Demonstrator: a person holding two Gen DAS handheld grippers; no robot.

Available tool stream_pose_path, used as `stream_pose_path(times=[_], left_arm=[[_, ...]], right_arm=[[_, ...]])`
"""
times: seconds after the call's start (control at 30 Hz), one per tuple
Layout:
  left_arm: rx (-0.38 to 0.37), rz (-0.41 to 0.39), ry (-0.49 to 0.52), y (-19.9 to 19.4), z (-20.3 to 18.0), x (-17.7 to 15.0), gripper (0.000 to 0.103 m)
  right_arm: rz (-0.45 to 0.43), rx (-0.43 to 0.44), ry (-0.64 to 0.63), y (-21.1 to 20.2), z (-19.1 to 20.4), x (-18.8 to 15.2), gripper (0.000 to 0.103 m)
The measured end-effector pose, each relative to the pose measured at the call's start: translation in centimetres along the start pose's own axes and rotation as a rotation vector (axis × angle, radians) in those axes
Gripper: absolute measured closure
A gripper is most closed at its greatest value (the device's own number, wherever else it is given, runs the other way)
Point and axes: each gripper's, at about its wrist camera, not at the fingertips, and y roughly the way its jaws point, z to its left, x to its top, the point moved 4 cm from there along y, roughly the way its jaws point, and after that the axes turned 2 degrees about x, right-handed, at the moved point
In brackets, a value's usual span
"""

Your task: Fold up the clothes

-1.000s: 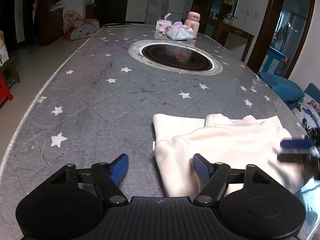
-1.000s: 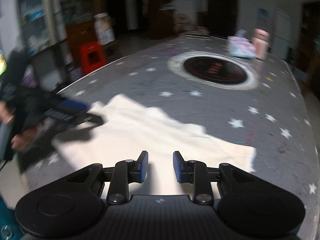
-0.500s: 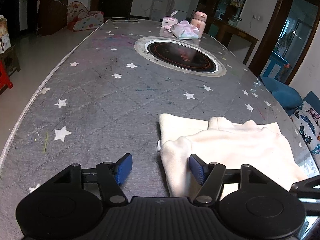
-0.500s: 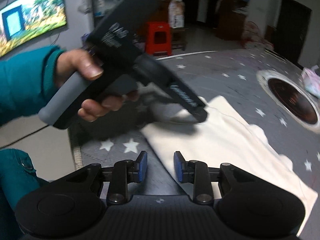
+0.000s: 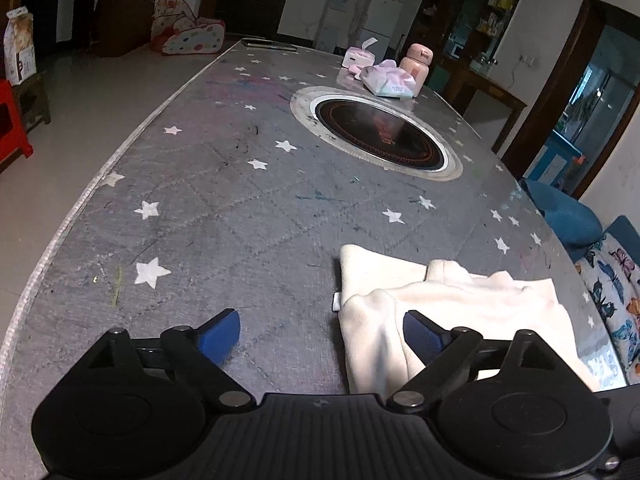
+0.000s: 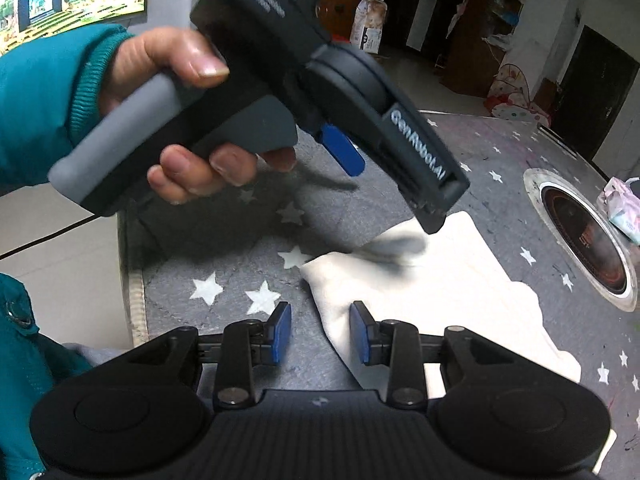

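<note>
One cream garment [image 5: 460, 312], two tools, on the starred table [image 5: 224, 208].
Left tool [image 5: 320, 334] opening wide across the garment's edge, gripping nothing; right tool [image 6: 320, 336] part-open over its corner, empty.

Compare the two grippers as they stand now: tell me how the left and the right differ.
The left gripper has its fingers spread wide and opening further; the right gripper keeps a narrow gap. The left gripper's right finger lies over the cream garment while its left finger is over bare table; the right gripper straddles the garment's near corner without pressing it. Both have blue pads, point down at the table, and hold nothing.
</note>
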Motion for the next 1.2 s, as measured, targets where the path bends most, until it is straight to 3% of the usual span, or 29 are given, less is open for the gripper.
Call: stream_pose_path(times=[0.07, 0.13, 0.23, 0.47, 0.53, 0.6, 0.83, 0.93, 1.07, 1.2], left_arm=[[-0.019, 0.009, -0.048, -0.1, 0.4, 0.0, 0.010], [-0.039, 0.022, -0.092, -0.2, 0.8, -0.2, 0.010], [-0.044, 0.037, -0.132, -0.2, 1.2, -0.4, 0.010], [-0.035, 0.024, -0.159, -0.6, 1.6, -0.3, 0.007], [-0.039, 0.027, -0.166, -0.6, 1.7, -0.3, 0.006], [-0.043, 0.030, -0.172, -0.6, 1.7, -0.4, 0.006], [-0.057, 0.040, -0.193, -0.7, 1.8, -0.6, 0.006], [-0.069, 0.047, -0.211, -0.6, 1.8, -0.6, 0.006], [-0.122, 0.072, -0.280, -0.2, 1.8, -0.8, 0.006], [-0.200, 0.104, -0.351, 0.5, 1.1, -1.2, 0.006]], right_arm=[[-0.005, -0.011, -0.003, 0.1, 0.1, 0.0, 0.073], [-0.013, -0.029, 0.001, 0.1, 0.0, 0.0, 0.082], [-0.024, -0.029, 0.031, -0.2, -0.5, 0.2, 0.085], [-0.056, -0.054, 0.019, -0.5, -1.0, 1.1, 0.083], [-0.065, -0.062, 0.015, -0.5, -1.1, 1.2, 0.073], [-0.069, -0.064, 0.015, -0.5, -1.2, 1.3, 0.068], [-0.047, -0.067, -0.045, 1.9, -0.4, 1.6, 0.073], [-0.048, -0.068, 0.000, 2.0, -1.0, 1.5, 0.087], [-0.106, -0.002, 0.179, 0.2, -3.7, 1.9, 0.090], [-0.149, 0.017, 0.246, -1.2, -5.1, 2.1, 0.090]])
